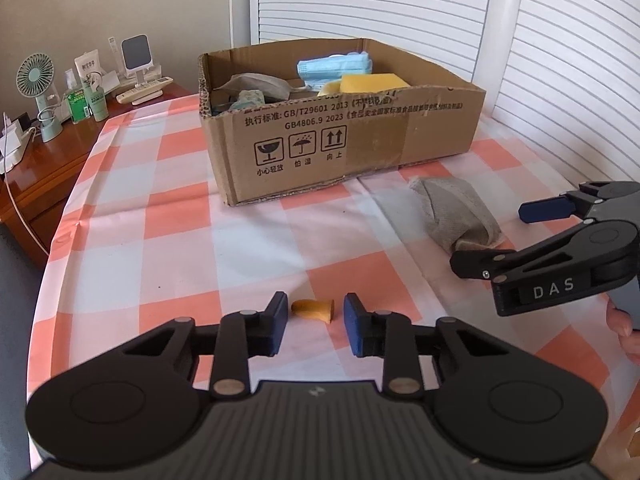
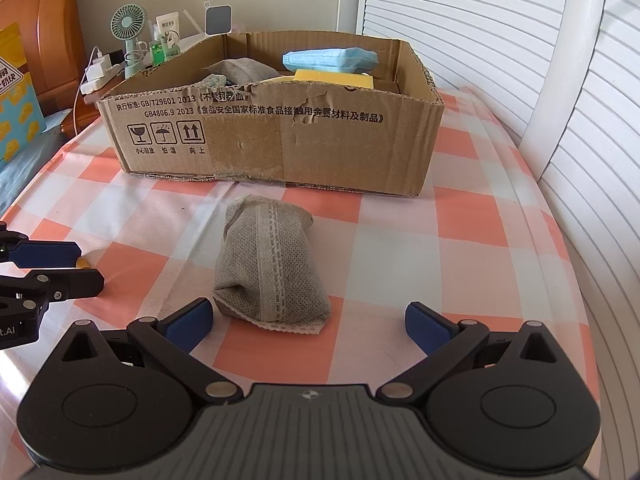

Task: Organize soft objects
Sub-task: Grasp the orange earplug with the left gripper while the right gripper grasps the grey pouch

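**Left jaws bracket earplug, no contact yet; right idle over the pouch**

Left gripper (image 1: 314, 322): pads sit either side of the small orange foam earplug (image 1: 313, 311) on the near part of the checked tablecloth (image 1: 168, 216). Visible gaps on both sides, so not gripping yet. Right gripper (image 2: 308, 326): jaws spread wide, nothing held, near end of the grey mesh pouch (image 2: 269, 266) just ahead of them, pouch lying mid-table in front of the box.

Risks:
- Earplug is tiny, light and tapered. An off-centre squeeze likely squirts it out forward, or rolls it away.
- It lies at the fingertips; if the pads close above it, they only graze the top.
- Pads low on the cloth could pinch fabric and drag it.
- Both grippers sit close together near the pouch; moving at once risks a knock.
- Pouch is limp; a grab at one end lets the rest sag and catch on the box's torn near wall.

Cardboard box (image 2: 360, 148), far centre, open top: blue face masks (image 2: 330, 60) stacked on a yellow sponge (image 2: 334, 79), another grey pouch (image 2: 240, 70) and a bluish crumpled item (image 2: 213, 79) to the left. Room left inside.
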Demonstrator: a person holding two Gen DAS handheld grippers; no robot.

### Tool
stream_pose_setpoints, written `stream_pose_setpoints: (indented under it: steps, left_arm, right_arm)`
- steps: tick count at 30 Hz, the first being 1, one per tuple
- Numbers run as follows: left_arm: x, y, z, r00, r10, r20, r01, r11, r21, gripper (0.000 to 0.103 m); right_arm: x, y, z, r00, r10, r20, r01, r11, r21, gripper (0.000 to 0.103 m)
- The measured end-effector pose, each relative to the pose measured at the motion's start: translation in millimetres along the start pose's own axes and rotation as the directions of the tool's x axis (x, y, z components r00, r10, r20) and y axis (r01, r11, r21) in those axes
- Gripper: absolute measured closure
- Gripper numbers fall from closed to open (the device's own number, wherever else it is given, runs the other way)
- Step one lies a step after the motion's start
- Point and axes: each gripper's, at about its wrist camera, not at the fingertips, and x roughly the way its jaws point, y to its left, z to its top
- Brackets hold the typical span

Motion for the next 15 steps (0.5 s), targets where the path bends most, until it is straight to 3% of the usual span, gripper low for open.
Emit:
stream_pose_setpoints:
  steps: [15]
  left_arm:
    - [0, 1, 0, 1.0, -0.009, 0.002, 0.009, 1.0, -0.028, 0.079]
  right_arm:
    - [10, 13, 10, 0.997, 0.073, 0.024, -0.071, 0.994, -0.089, 0.0]
